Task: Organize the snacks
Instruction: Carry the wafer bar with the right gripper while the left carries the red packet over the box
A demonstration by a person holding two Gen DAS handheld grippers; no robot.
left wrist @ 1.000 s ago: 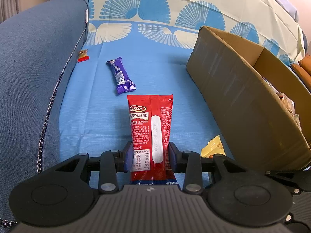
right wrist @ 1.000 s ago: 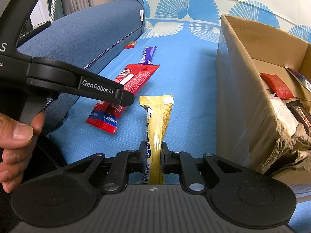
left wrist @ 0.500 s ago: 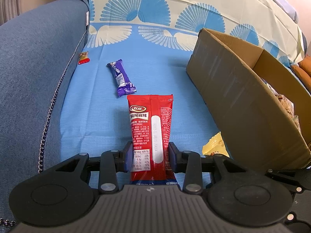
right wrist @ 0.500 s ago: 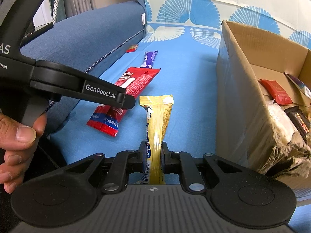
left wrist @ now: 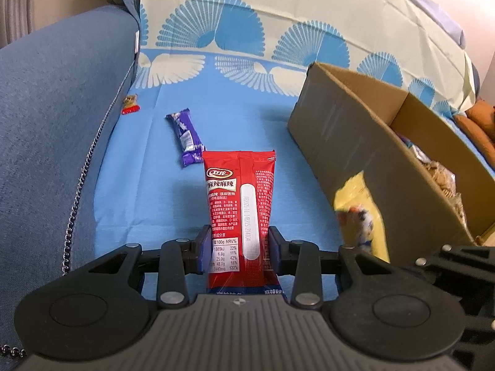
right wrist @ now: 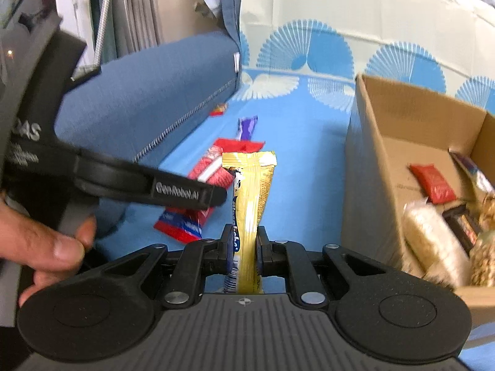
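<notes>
Over on the far left, a small red candy (left wrist: 130,105) sits tucked against the blue sofa arm (left wrist: 58,117), right where the blue patterned cloth (left wrist: 241,99) meets it. A little further in, a purple snack bar (left wrist: 186,136) lies flat on the cloth, its near end just beside the top edge of the red snack packet (left wrist: 239,204). That packet is clamped in the left gripper (left wrist: 239,249), whose pads press on its lower half from both sides, so the packet sticks out forward along the fingers with its printed back facing up. From the right wrist view, a person's hand (right wrist: 46,241) grips the handle of that left tool, thumb and fingers wrapped around it. Next across, the right gripper (right wrist: 244,250) is closed tight on a yellow snack packet (right wrist: 252,198), pinching it narrow near its lower end while the crimped top stands up ahead of the fingers. To the right of both, an open cardboard box (right wrist: 371,160) rests on the cloth, and inside it lie a small red packet (right wrist: 433,182), a pale rice-cracker bag (right wrist: 433,235) and several other wrapped snacks, too blurred to tell apart
</notes>
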